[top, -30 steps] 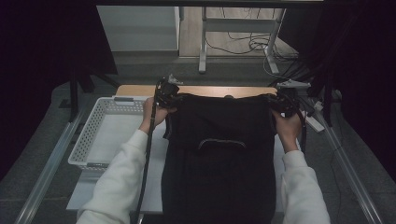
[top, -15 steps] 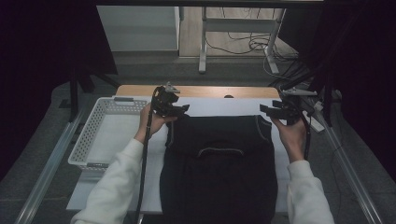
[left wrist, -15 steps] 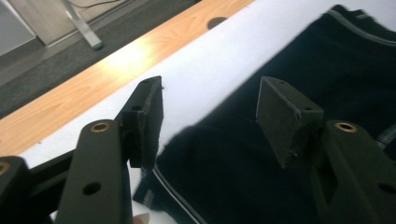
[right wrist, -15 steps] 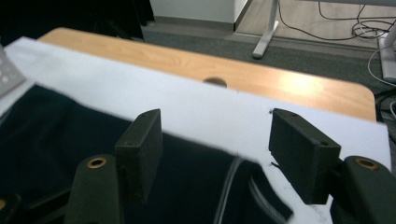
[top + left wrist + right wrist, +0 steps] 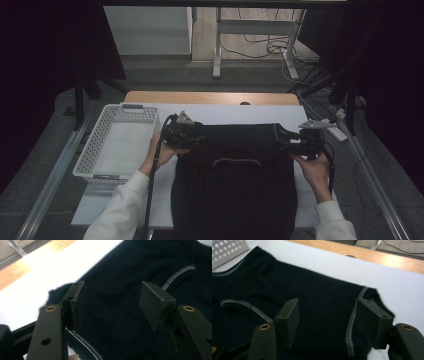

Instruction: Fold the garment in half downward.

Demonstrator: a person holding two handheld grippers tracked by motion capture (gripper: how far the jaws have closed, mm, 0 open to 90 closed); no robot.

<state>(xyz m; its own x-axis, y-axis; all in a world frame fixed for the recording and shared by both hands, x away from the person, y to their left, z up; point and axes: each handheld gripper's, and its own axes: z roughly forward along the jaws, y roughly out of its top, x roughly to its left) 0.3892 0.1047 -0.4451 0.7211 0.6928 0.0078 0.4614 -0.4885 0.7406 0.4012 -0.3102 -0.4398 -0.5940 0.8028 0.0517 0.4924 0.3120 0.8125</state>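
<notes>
A black knitted garment with grey-white stitched trim [image 5: 235,185] lies flat on the white sheet-covered table [image 5: 235,112], its far edge folded over w/ a curved neckline seam showing near the middle; the near end hangs off the table edge toward the person. Far strip of bare wood tabletop [image 5: 210,97] shows beyond the white cover.

Left gripper [image 5: 184,134] sits at the garment's far-left corner, held by the person's left hand [image 5: 162,152]. In the left gripper view its jaws stand spread wide — released, nothing pinched between the pads [image 5: 76,305] — hovering just over the dark fabric [image 5: 120,302], w/ the trim seam running under the left jaw and the white cover to the left.

Right gripper [image 5: 305,145] is at the far-right corner, held by the right hand [image 5: 315,172]. In the right gripper view the jaws are likewise parted, pads [image 5: 289,320] apart and gripping nothing; the garment's corner [image 5: 324,307] w/ its vertical grey-white seam lies between and beneath them. Can't tell whether the pads touch the cloth.

White perforated plastic basket [image 5: 117,142] stands on the table's left part, just beside the left gripper — its corner also shows top-left in the right gripper view. Cables [image 5: 265,47] lie on the floor beyond the table, near a white desk leg.
</notes>
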